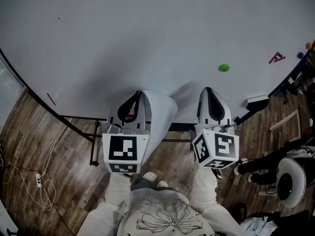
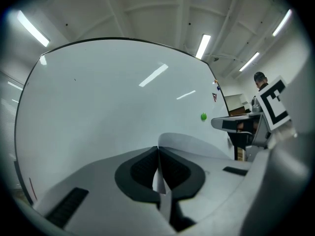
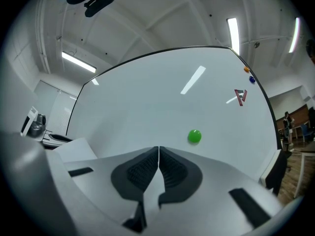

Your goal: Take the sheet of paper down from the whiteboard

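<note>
The white sheet of paper (image 1: 161,113) is off the whiteboard (image 1: 147,38) and curls out to the right of my left gripper (image 1: 139,93), which is shut on its edge. In the left gripper view the sheet (image 2: 192,144) bows away from the closed left gripper (image 2: 158,150). My right gripper (image 1: 208,90) is level beside it, close to the board, shut with nothing between its pads. In the right gripper view the right gripper (image 3: 159,150) points just below a green magnet (image 3: 194,136), and the sheet (image 3: 74,152) shows at the left. The green magnet (image 1: 224,68) sits on the board.
A red letter-shaped magnet (image 1: 276,58), a blue magnet (image 1: 300,55) and an orange one (image 1: 309,46) sit at the board's right end. An eraser (image 1: 257,101) lies on the lower ledge. A power strip and cable (image 1: 39,181) lie on the wooden floor; a person's legs (image 1: 261,165) show at right.
</note>
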### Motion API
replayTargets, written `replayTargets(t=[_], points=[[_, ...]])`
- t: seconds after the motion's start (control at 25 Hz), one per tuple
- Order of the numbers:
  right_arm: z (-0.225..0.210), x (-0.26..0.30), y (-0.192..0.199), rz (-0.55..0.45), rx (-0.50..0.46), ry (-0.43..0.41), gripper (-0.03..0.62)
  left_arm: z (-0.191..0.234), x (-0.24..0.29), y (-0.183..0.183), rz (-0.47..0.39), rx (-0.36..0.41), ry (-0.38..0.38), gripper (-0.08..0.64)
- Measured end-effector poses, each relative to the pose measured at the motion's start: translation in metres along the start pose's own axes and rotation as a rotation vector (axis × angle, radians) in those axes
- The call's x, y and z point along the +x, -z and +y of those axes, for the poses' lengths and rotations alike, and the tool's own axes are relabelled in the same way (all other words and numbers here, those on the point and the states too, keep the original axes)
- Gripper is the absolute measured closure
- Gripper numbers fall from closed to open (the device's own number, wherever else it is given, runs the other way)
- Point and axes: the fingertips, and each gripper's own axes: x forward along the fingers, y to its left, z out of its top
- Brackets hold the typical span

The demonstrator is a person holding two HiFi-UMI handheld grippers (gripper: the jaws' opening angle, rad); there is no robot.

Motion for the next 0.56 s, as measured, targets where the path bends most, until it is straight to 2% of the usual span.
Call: replayTargets(t=[0.56], points=[[-0.0010, 0.0103, 0.0077, 0.021, 0.002, 0.007, 0.586, 0.0008, 0.0104, 0.0035, 0.007, -0.004, 0.013, 0.555]])
